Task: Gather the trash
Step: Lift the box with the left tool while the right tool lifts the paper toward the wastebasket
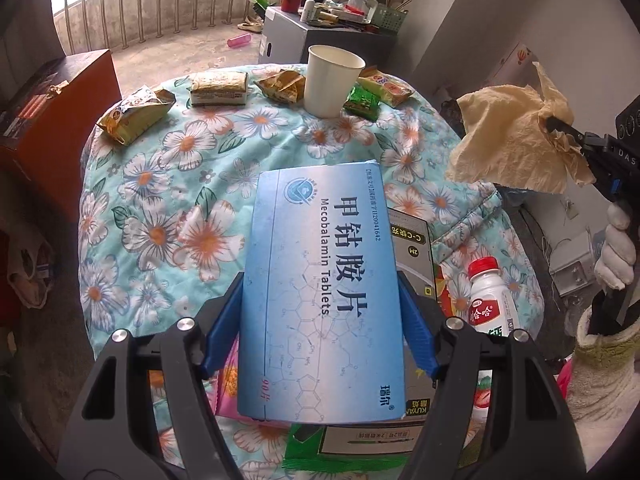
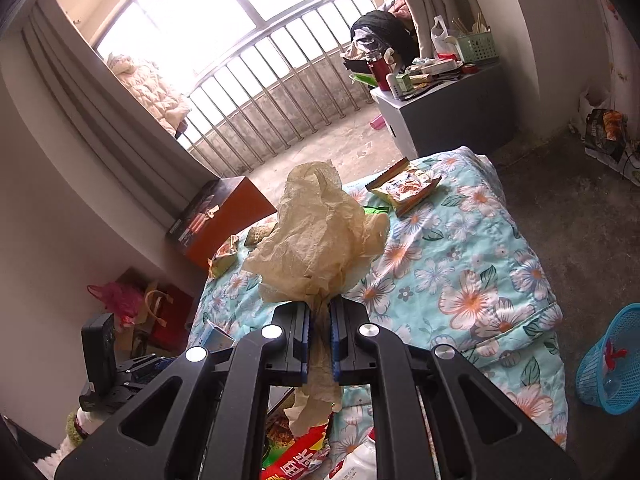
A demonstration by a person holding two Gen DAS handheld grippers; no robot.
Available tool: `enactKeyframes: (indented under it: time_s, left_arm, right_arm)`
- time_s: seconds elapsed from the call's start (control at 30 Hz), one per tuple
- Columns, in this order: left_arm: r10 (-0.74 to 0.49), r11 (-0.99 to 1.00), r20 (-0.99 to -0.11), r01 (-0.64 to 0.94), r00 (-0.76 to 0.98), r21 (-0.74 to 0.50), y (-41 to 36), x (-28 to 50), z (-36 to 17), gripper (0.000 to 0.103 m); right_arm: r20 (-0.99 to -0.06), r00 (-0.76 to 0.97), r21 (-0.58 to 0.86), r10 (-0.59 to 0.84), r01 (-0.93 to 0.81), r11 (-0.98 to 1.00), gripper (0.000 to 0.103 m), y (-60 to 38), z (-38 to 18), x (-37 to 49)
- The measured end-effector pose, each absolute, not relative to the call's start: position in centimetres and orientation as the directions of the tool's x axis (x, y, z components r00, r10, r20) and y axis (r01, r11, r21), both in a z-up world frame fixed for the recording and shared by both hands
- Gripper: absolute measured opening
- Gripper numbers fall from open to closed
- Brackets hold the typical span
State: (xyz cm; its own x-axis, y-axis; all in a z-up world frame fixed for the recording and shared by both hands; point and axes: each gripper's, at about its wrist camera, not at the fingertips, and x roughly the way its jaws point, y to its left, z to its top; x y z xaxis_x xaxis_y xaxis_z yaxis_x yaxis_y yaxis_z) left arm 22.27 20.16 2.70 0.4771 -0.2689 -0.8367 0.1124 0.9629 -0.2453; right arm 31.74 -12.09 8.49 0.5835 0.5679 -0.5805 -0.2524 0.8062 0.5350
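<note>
— Blue fingers (image 1: 224,320) of the left gripper (image 1: 320,320) press on both long edges of the blue tablet box (image 1: 320,288), at the centre of the left wrist view. Only the lower half of the box sits between them.

— So the risk there?

— I think the box could pivot or slide out, since the card is smooth, the grip is narrow and most of its length sticks out ahead. A squeeze too hard might also buckle it.

— And further right?

— At the right edge of that view the right gripper (image 1: 560,126) is clamped on the crumpled yellowish tissue (image 1: 516,140), held in the air off the edge of the floral cloth (image 1: 160,184). In the right wrist view its jaws stand almost closed, with a thin twist of the tissue (image 2: 320,240) between them.

— That could tear?

— Likely, if it is swung fast; the bulk hangs beyond the tips. The blue basket (image 2: 612,360) stands on the floor at the far right, well apart, so a long carry gives it time to slip. The milk bottle (image 1: 490,300) at lower right could be knocked too.
</note>
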Motion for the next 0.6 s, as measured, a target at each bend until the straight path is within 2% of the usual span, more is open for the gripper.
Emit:
enactKeyframes:
  time_s: [0.3, 0.6]
  left_arm:
    - [-0.299, 0.954, -0.771, 0.190, 0.562, -0.231, 17.6, 20.7, 7.8, 0.067]
    - [-0.370, 0.925, -0.731, 0.300, 0.573, -0.234, 10.2, 20.0, 10.8, 0.067]
  right_arm:
    - [-0.513, 0.684, 0.594, 0.518, -0.153, 0.790, 0.008, -18.6, 9.0, 27.5]
    - [-0.467, 0.750, 0.640, 0.469, -0.079, 0.764, 0.008, -25.7, 8.6, 23.3]
